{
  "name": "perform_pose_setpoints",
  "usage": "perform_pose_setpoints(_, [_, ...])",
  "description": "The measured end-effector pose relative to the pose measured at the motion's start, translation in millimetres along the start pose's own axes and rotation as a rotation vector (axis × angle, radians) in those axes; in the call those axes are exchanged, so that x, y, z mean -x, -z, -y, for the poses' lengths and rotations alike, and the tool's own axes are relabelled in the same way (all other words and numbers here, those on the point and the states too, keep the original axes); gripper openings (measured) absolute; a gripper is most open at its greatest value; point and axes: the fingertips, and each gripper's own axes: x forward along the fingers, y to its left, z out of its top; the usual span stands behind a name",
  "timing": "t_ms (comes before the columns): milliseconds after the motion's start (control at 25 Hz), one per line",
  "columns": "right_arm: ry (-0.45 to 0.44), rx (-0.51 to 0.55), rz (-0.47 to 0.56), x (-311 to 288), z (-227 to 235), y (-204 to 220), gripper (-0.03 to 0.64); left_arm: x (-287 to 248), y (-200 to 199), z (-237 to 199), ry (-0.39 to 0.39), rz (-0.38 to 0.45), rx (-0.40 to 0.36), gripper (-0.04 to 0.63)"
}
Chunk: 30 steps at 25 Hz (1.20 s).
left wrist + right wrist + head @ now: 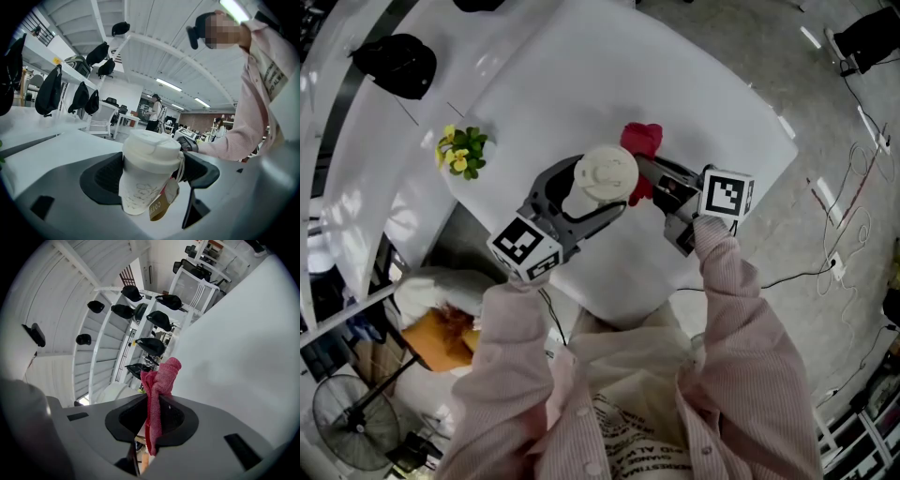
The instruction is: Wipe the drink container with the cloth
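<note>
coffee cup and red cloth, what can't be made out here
Coffee cup base: head view, hidden under its own lid.
Red cloth touching the cup or apart: head view, lid covers the meeting spot.
Paper tag print: left gripper view, partly turned away, too small.

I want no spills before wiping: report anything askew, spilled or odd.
Only one thing: the cup leans sideways in the left gripper instead of sitting square, its paper tag dangling. The lid is on and no spill shows. The cloth is pinched in the right gripper.
</note>
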Motion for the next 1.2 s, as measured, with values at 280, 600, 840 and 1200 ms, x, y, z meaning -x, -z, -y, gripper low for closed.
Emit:
perform_pose_setpoints(280, [0.038, -0.034, -0.014, -7, 19, 8, 0.046, 1, 0, -1, -0.003, 0.002, 0.005, 0.393])
perform_pose_setpoints(600, [0.111, -0.102, -0.028, -9, 42, 17, 0.046, 1, 1, -2, -0.001, 0.003, 0.011, 0.394])
perform_pose_setpoints(840, [0.152, -0.11, -0.043, -10, 53, 20, 0.046, 0, 1, 0, -0.003, 0.002, 0.01, 0.394])
perform_pose_setpoints(1200, [0.178, -0.122, -0.056, -11, 59, 21, 0.046, -1, 1, 2, -0.009, 0.003, 0.014, 0.394])
